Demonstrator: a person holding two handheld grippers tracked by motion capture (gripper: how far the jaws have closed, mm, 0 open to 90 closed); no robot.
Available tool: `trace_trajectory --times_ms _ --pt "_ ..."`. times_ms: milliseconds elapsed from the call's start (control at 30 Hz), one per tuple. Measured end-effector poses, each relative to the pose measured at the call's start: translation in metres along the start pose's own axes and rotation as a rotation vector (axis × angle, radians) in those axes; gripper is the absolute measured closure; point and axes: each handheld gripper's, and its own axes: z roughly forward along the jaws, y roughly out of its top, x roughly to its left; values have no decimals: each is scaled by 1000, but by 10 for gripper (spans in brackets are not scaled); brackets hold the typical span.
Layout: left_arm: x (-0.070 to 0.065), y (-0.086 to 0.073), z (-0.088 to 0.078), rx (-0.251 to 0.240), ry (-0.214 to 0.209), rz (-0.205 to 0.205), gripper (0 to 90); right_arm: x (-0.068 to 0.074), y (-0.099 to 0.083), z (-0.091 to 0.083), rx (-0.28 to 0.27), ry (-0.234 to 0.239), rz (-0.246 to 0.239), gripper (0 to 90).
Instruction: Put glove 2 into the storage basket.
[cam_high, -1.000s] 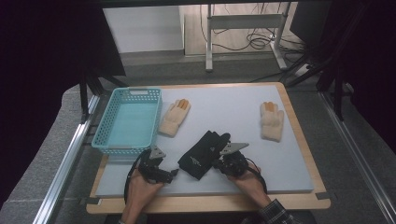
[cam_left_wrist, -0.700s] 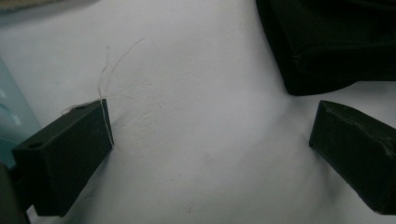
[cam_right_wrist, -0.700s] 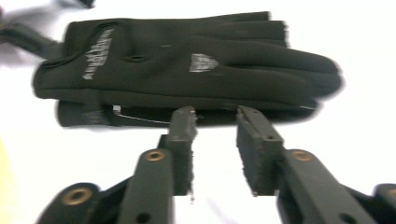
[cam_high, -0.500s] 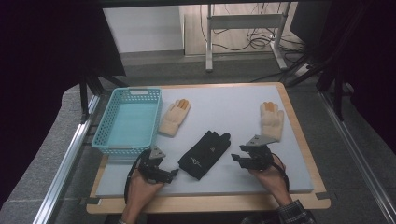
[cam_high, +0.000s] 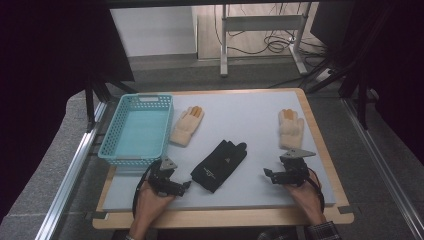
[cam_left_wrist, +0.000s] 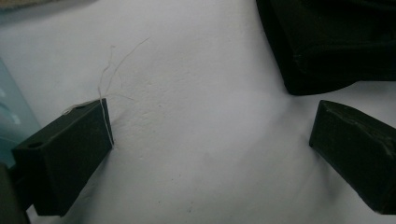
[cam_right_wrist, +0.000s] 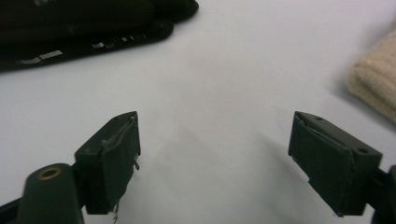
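High view, left gripper (cam_high: 186, 184): held low at the near left of the tabletop (cam_high: 240, 120), the hand (cam_high: 152, 200) and forearm coming in from the bottom edge; it points to the right, toward the black glove (cam_high: 219, 165), just beside its near end, apart from it.
High view, right gripper (cam_high: 267, 174): held low at the near right, pointing left; its fingers have just been opening and nothing is between them.
High view, black glove: lies flat in the middle near part of the tabletop, between the two grippers.
High view, other things: a cream glove (cam_high: 187, 125) lies just beside the blue basket (cam_high: 113, 150) at the left; a second cream glove (cam_high: 290, 128) lies at the right, just beyond the right gripper.
Left gripper view: fingers (cam_left_wrist: 65, 161) stand wide open over bare tabletop, holding nothing; black glove (cam_left_wrist: 331, 42) at the upper right.
Right gripper view: fingers (cam_right_wrist: 109, 161) wide open, holding nothing; black glove (cam_right_wrist: 88, 28) at the upper left, cream glove (cam_right_wrist: 373, 79) at the right edge.
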Motion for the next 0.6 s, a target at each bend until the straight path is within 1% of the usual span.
trace_trajectory --times_ms 33,67,100,200,467,600 --pt "0 0 0 0 0 0 0 0 0 0 0 0 0 153" --pt "0 0 0 0 0 -1 0 0 -2 4 13 -23 -14 131" --pt "0 0 0 0 0 -1 0 0 -3 6 31 -25 -14 118" --pt "0 0 0 -1 -2 -2 0 1 -2 7 38 -30 -20 100" --pt "-1 0 -2 -2 3 -3 15 1 -3 7 36 -31 -19 98" --pt "-3 2 -6 11 3 -7 17 2 -3 7 35 -31 -18 98"
